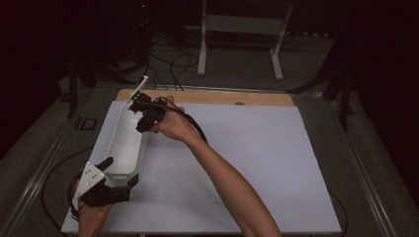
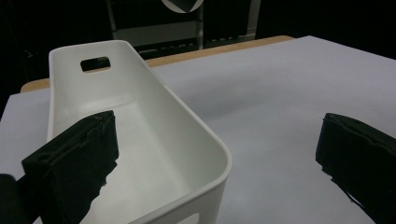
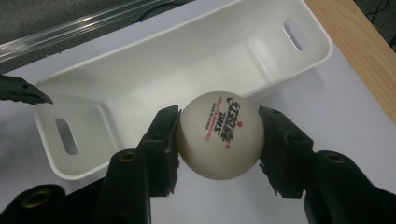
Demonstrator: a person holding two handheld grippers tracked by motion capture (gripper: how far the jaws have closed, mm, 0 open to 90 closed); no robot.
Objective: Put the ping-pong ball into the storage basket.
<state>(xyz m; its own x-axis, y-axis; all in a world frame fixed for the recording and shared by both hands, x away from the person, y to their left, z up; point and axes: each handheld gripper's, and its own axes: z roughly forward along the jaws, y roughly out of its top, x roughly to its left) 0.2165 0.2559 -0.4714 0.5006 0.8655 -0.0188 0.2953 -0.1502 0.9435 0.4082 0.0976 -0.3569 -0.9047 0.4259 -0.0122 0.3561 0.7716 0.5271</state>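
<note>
Left gripper (image 1: 116, 175) sits at the near-left corner of the white table mat (image 1: 257, 163), held in the person's left hand (image 1: 91, 212). Jaws spread wide, straddling the near end wall of the white plastic bin (image 1: 129, 143): in the left gripper view one jaw is inside the bin (image 2: 140, 140), the other stands well off over bare mat (image 2: 289, 102). Pads not pressing on the wall, so released.

The bin is long and narrow, with slot handles in both end walls. It lies lengthwise along the left side of the mat, far end near the wooden table edge (image 1: 222, 97). Inside looks empty in both gripper views.

Right gripper (image 1: 140, 109) is at the bin's far end, right hand (image 1: 173, 124) reaching across from the lower right, cable trailing over the wrist. In the right gripper view it's (image 3: 219, 135) clamped on a white table tennis ball (image 3: 220, 135), pads touching both sides, DHS print and red star facing the camera. Ball is held above the mat just beside the bin's long wall (image 3: 187, 60), not inside it. The left gripper's jaw tip (image 3: 23, 91) shows at the bin's other end.
</note>
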